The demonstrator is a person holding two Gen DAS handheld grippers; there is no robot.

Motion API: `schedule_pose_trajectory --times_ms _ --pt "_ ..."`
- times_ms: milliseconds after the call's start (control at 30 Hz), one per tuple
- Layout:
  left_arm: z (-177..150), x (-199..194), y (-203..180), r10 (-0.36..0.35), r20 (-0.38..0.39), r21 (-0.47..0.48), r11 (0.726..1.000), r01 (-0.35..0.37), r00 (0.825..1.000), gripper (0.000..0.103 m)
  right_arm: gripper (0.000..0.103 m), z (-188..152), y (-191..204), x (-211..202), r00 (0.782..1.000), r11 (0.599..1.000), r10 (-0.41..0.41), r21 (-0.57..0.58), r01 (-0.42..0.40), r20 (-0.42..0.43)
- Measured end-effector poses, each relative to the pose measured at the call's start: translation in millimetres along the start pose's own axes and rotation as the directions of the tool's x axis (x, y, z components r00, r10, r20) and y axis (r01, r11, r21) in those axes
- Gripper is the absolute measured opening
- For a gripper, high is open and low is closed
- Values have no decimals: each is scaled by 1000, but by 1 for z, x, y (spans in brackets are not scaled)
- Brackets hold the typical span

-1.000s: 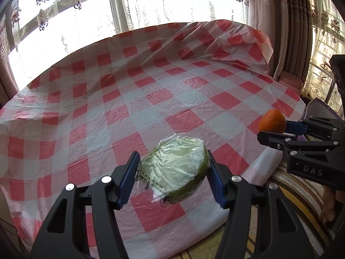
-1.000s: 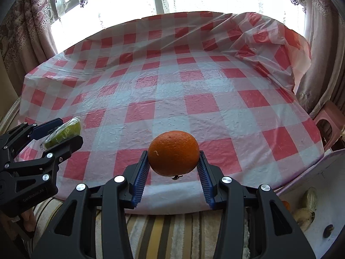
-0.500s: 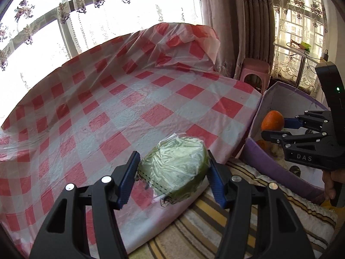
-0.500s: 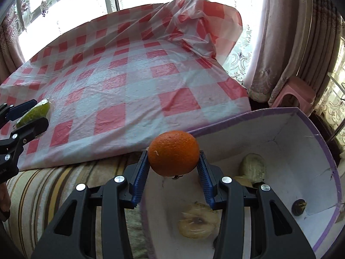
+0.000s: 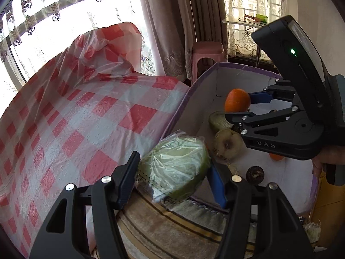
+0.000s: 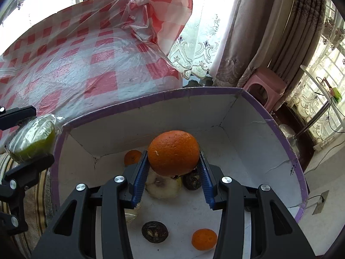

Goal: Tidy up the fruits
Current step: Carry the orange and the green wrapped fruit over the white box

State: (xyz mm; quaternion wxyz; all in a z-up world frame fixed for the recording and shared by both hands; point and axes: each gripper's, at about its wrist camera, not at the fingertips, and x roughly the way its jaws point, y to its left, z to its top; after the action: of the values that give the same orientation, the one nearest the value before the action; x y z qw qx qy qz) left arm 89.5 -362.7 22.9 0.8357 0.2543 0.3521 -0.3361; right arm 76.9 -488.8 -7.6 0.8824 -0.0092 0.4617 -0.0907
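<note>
My right gripper (image 6: pixel 174 171) is shut on an orange (image 6: pixel 173 152) and holds it inside the purple-rimmed white box (image 6: pixel 289 149), above the fruit on its floor. In the left wrist view the orange (image 5: pixel 237 100) and right gripper (image 5: pixel 238 105) show over the box (image 5: pixel 194 86). My left gripper (image 5: pixel 175 178) is shut on a green fruit wrapped in clear plastic (image 5: pixel 174 166), held at the box's near left rim. That wrapped fruit also shows in the right wrist view (image 6: pixel 32 139).
The box floor holds a pale cut fruit (image 6: pixel 162 186), dark round fruits (image 6: pixel 154 231), and small oranges (image 6: pixel 203 239). A red-checked tablecloth (image 5: pixel 75 112) lies left of the box. A pink stool (image 6: pixel 266 84) and curtains stand behind. A striped cloth (image 5: pixel 172 222) lies below.
Both grippers have swung right, away from the table toward the box. The orange is now inside the box above its floor, and the wrapped green fruit has reached the box rim.
</note>
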Motion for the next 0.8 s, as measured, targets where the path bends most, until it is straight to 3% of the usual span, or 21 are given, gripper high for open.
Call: schedule_pose_trajectory --times_ms 400,600,800 --pt "14 47 -31 -54 -108 32 998 57 993 60 44 -8 -18 29 987 991 -133 -39 130 -88" --pt "15 69 -37 -61 -180 41 997 70 982 60 44 -11 -11 56 967 978 -173 -146 147 -185" --pt "13 86 -39 -68 -245 33 996 79 967 60 44 -15 -16 71 947 969 -212 -176 173 -240"
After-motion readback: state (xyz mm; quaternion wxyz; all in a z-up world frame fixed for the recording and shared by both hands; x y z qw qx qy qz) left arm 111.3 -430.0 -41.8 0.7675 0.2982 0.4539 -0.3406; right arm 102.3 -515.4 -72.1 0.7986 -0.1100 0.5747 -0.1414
